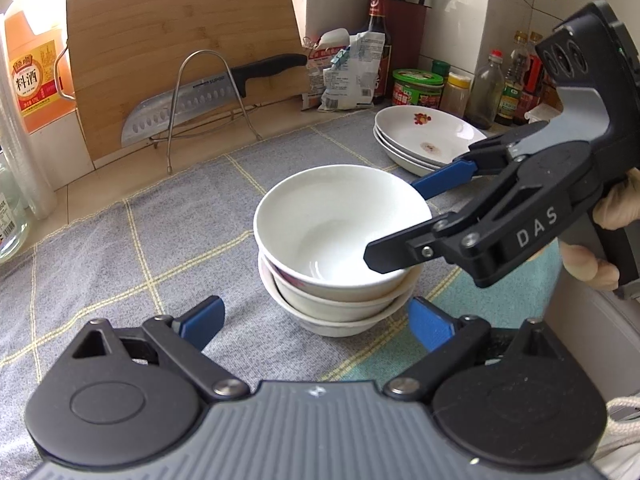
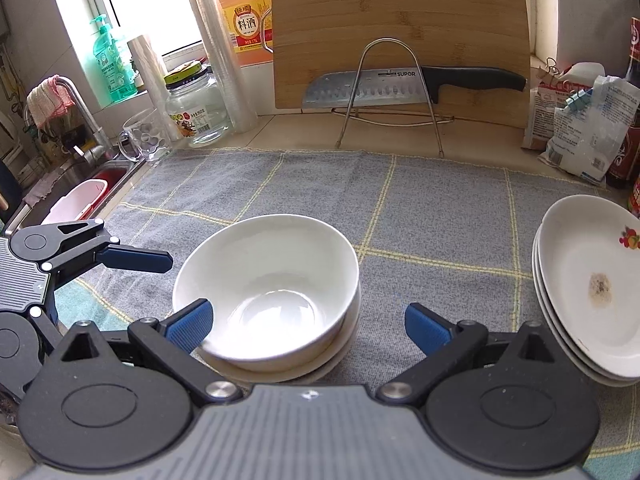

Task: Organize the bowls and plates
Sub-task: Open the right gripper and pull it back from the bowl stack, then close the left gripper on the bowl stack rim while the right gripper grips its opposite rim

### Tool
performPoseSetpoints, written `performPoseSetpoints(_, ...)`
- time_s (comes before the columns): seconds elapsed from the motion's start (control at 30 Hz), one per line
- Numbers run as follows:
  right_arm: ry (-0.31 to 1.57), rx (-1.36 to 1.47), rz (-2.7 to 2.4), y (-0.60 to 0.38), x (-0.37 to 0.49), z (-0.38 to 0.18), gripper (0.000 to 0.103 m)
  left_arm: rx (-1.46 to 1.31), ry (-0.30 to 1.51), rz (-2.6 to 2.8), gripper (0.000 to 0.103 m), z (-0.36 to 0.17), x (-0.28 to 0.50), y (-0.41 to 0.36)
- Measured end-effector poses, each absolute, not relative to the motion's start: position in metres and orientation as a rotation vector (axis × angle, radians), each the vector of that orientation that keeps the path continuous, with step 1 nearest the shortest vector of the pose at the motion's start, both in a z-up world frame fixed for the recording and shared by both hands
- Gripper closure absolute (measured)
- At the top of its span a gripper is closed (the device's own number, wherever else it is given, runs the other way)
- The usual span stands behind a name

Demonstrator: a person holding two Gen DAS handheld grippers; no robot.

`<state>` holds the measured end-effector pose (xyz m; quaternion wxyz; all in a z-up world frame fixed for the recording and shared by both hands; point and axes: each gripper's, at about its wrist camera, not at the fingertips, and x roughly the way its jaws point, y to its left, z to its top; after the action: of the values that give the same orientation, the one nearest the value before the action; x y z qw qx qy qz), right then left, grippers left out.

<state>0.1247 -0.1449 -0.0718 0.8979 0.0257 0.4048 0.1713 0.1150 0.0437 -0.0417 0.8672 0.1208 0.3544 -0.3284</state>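
Note:
Three white bowls [image 1: 340, 240] sit nested on a grey checked cloth [image 1: 140, 240], the top one slightly tilted. My left gripper [image 1: 316, 324] is open just in front of the stack, and nothing lies between its blue pads. My right gripper [image 1: 404, 220] comes in from the right, held by a hand, and is open. One of its fingers hangs over the top bowl's inside and the other is past the rim, neither pressing. In the right wrist view the bowls [image 2: 268, 280] lie just ahead of the right gripper [image 2: 308, 328]. A stack of white plates [image 1: 428, 136] [image 2: 580, 280] rests further right.
A bamboo cutting board [image 2: 400, 32] leans on the back wall behind a knife [image 2: 400, 84] in a wire rack. Bottles and jars [image 1: 496, 88], food bags [image 1: 348, 72], an orange jug [image 1: 32, 72], a glass jar [image 2: 196, 112] and a mug [image 2: 144, 136] line the counter. A sink [image 2: 92, 184] lies far left.

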Motion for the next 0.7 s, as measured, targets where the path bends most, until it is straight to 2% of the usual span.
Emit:
performPoseSetpoints(0.13, 0.834, 0.046, 0.332, -0.143, 0.121, -0.075, 0.000, 0.272, 0.735, -0.703, 0.005, -0.044, 0.114, 0.044)
performPoseSetpoints(0.3, 0.769, 0.041, 0.386, -0.155, 0.107, -0.052, 0.000, 0.301, 0.745, -0.720, 0.005, -0.053, 0.118, 0.048)
performPoseSetpoints(0.43, 0.797, -0.017, 0.454, -0.161, 0.099, -0.046, 0.000, 0.310, 0.772, -0.727, 0.005, -0.065, 0.122, 0.050)
performPoseSetpoints(0.7, 0.945, -0.163, 0.489, -0.166, 0.108, -0.091, 0.000, 0.303, 0.851, -0.694, 0.005, -0.085, 0.134, 0.033)
